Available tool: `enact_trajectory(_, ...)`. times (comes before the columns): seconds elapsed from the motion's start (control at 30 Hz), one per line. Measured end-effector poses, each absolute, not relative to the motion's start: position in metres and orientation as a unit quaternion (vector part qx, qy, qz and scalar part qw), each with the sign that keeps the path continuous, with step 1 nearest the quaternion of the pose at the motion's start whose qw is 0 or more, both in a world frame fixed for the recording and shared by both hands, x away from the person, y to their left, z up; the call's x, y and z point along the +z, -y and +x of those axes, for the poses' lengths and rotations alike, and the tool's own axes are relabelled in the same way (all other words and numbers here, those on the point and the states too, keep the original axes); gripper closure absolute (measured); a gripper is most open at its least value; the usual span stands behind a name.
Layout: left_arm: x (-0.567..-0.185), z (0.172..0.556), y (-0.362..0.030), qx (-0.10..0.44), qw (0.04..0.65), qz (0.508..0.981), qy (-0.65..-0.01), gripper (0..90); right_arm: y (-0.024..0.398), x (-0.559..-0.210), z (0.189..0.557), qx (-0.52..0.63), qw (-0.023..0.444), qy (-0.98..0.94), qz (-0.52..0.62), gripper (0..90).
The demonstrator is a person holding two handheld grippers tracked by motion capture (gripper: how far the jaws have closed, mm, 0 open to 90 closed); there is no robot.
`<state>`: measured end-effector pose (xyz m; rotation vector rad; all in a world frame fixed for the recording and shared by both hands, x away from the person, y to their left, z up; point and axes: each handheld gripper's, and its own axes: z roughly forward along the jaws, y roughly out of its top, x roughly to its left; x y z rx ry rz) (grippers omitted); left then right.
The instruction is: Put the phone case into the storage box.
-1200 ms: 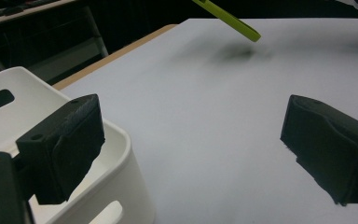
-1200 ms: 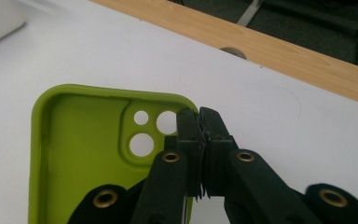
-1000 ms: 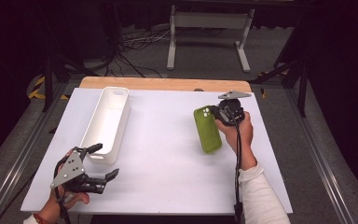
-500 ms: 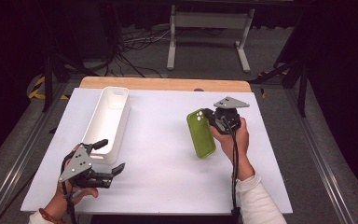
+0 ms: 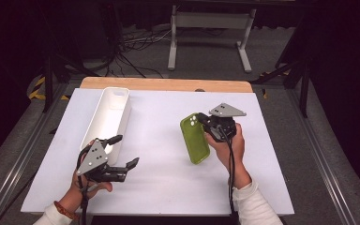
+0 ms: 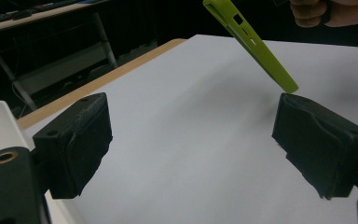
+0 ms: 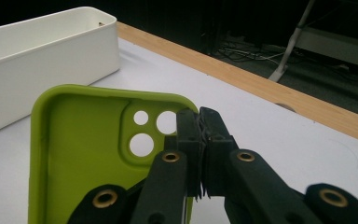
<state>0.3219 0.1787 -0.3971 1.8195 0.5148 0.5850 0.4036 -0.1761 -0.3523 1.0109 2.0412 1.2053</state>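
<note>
A lime green phone case (image 5: 196,138) hangs above the white table, right of centre, held by its camera-hole end. My right gripper (image 5: 205,123) is shut on that edge. In the right gripper view the case (image 7: 93,154) shows its hollow inside and three round holes, with my right gripper (image 7: 199,135) pinching its rim. My left gripper (image 5: 124,151) is open near the table's front left, jaws pointing right. In the left gripper view my left gripper (image 6: 191,140) has nothing between its pads, and the case (image 6: 256,46) slants down in the air beyond them.
A long white bin (image 5: 104,123) lies along the table's left side, just behind the left gripper; its wall (image 7: 37,56) also appears in the right gripper view. A wooden strip (image 5: 166,84) runs along the far edge. Beyond it are a metal stand and cables on the floor.
The right gripper has carried the phone case leftward and toward the near side. The left gripper has shifted slightly to the right and stays open.
</note>
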Motion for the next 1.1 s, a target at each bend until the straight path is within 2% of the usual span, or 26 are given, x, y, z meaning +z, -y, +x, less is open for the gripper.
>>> enact_trajectory(0.23, -0.392, 0.329, -0.163, 0.242, 0.551, 0.769, -0.214, 12.5, 0.167, -0.354, 0.393, 0.462, 0.29, -0.754, 0.364, 88.3)
enact_trajectory(0.63, -0.391, 0.34, -0.129, 0.197, 0.559, 0.778, -0.21, 14.0, 0.141, -0.362, 0.379, 0.465, 0.294, -0.767, 0.331, 88.2)
enact_trajectory(0.8, -0.391, 0.343, -0.119, 0.197, 0.564, 0.774, -0.21, 17.9, 0.137, -0.365, 0.376, 0.467, 0.299, -0.766, 0.325, 88.2)
enact_trajectory(1.03, -0.392, 0.351, -0.109, 0.168, 0.571, 0.773, -0.219, 23.7, 0.133, -0.367, 0.373, 0.471, 0.306, -0.764, 0.317, 88.1)
enact_trajectory(1.1, -0.392, 0.352, -0.106, 0.166, 0.572, 0.77, -0.227, 28.8, 0.131, -0.368, 0.372, 0.473, 0.309, -0.763, 0.315, 88.1)
